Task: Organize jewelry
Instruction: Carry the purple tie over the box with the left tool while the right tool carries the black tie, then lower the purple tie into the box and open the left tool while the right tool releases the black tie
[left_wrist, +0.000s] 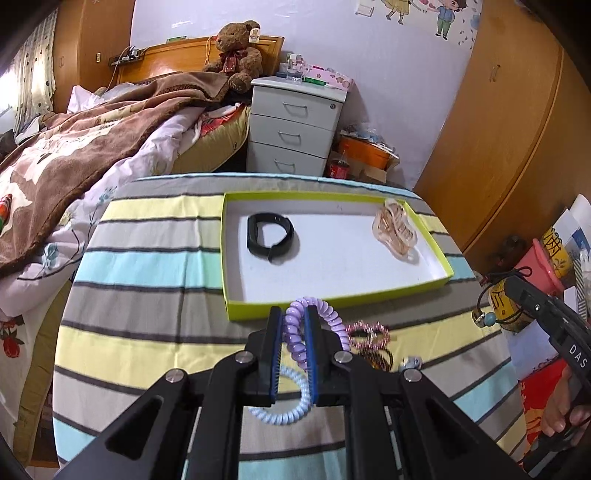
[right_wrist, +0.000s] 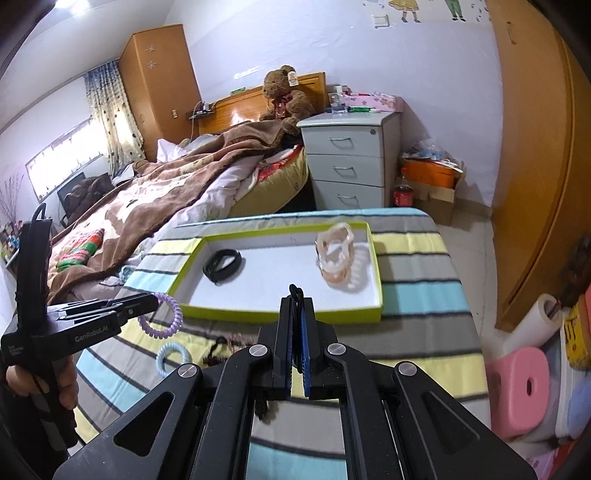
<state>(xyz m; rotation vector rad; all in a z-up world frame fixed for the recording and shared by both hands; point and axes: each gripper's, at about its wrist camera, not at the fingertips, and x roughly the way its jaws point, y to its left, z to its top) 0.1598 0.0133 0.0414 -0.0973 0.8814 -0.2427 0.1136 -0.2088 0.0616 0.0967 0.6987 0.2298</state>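
Note:
My left gripper is shut on a purple coil hair tie and holds it just above the striped table, near the front edge of the green-rimmed tray. In the tray lie a black wristband and a clear pink hair claw. A pale blue coil tie lies under the gripper. A pink beaded piece and dark ties lie to its right. My right gripper is shut on a thin black hair tie in front of the tray. The left gripper shows at the left.
The table is small with a striped cloth. A bed lies close on the left, white drawers behind, a wooden wardrobe on the right. A pink stool and clutter stand at the right.

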